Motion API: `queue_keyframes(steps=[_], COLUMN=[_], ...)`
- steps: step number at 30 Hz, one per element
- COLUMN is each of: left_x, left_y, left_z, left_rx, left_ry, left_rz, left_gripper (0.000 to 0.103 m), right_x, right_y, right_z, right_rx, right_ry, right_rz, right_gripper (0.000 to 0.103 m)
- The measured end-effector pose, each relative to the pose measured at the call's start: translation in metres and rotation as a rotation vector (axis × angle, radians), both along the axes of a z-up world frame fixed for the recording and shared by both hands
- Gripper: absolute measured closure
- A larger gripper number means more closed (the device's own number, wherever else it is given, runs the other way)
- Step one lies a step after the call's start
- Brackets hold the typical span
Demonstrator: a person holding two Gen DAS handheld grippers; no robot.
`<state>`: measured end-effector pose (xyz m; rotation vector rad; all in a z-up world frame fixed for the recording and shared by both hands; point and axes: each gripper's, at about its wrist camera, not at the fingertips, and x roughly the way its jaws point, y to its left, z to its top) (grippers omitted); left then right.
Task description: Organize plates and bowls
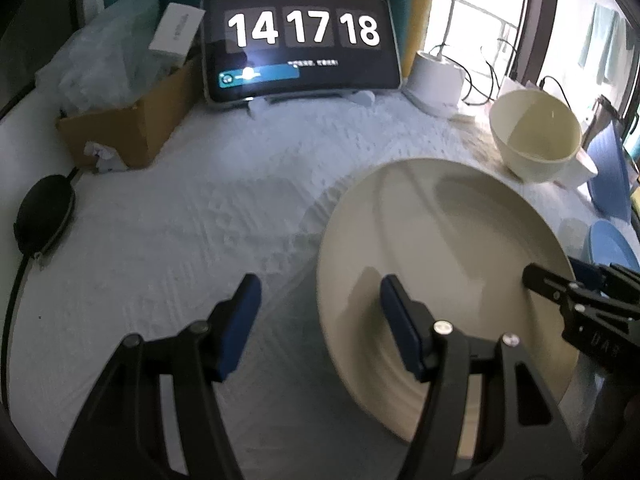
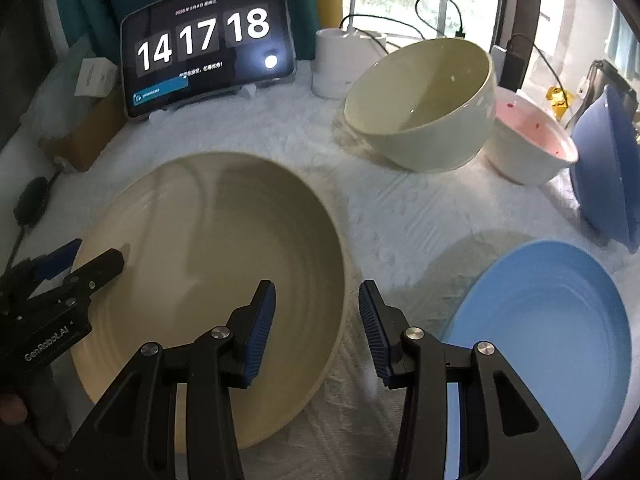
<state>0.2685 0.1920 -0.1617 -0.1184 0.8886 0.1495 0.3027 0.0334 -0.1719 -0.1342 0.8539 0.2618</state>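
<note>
A large cream plate (image 1: 448, 248) (image 2: 208, 248) lies on the white cloth. My left gripper (image 1: 320, 320) is open and straddles the plate's left rim: one pad is over the cloth, the other over the plate. My right gripper (image 2: 316, 324) is open astride the opposite rim, with gaps on both sides. Each gripper shows in the other's view, the right gripper (image 1: 556, 272) and the left gripper (image 2: 100, 256). A cream bowl (image 2: 420, 108) (image 1: 536, 136) leans tilted behind the plate. Beside it are a white bowl with a pink inside (image 2: 532, 148) and a dark blue bowl (image 2: 608, 168) on its edge.
A light blue plate (image 2: 552, 320) (image 1: 608, 244) lies right of the cream plate. A tablet showing a clock (image 1: 300, 40) stands at the back, next to a white cylinder with cables (image 1: 436, 80). A cardboard box (image 1: 132, 128) and a black pouch (image 1: 44, 216) sit at the left.
</note>
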Motion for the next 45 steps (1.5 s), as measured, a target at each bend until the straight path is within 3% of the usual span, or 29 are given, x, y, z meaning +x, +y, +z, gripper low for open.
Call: queue_keyframes(steps=[4,6,10,17,45], left_x=[0.0,-0.001,-0.003,-0.011,-0.037], left_y=[-0.001,-0.002,-0.011,-0.011,-0.045], left_z=[0.0,0.001,0.002,0.004,0.034], left_rx=[0.004,0.001,0.003,-0.009,-0.001], left_ry=[-0.001,-0.004,-0.01,-0.019,-0.082], left_rz=[-0.01,-0.023,-0.061,-0.041,-0.078], left_gripper=[0.04,0.051,0.061,0.062,0.062], right_x=[-0.003,-0.005,-0.008,-0.016,-0.045], right_y=[0.001,0.001,-0.002,-0.005,-0.036], right_z=[0.0,0.0,0.0,0.003,0.03], right_rx=[0.004,0.002,-0.007,-0.005,0.041], right_ry=[-0.01,-0.014,-0.028,-0.047,-0.129], right_rz=[0.011,0.016,0.01,0.024,-0.007], right_gripper=[0.059,0.063,0.076,0.081,0.081])
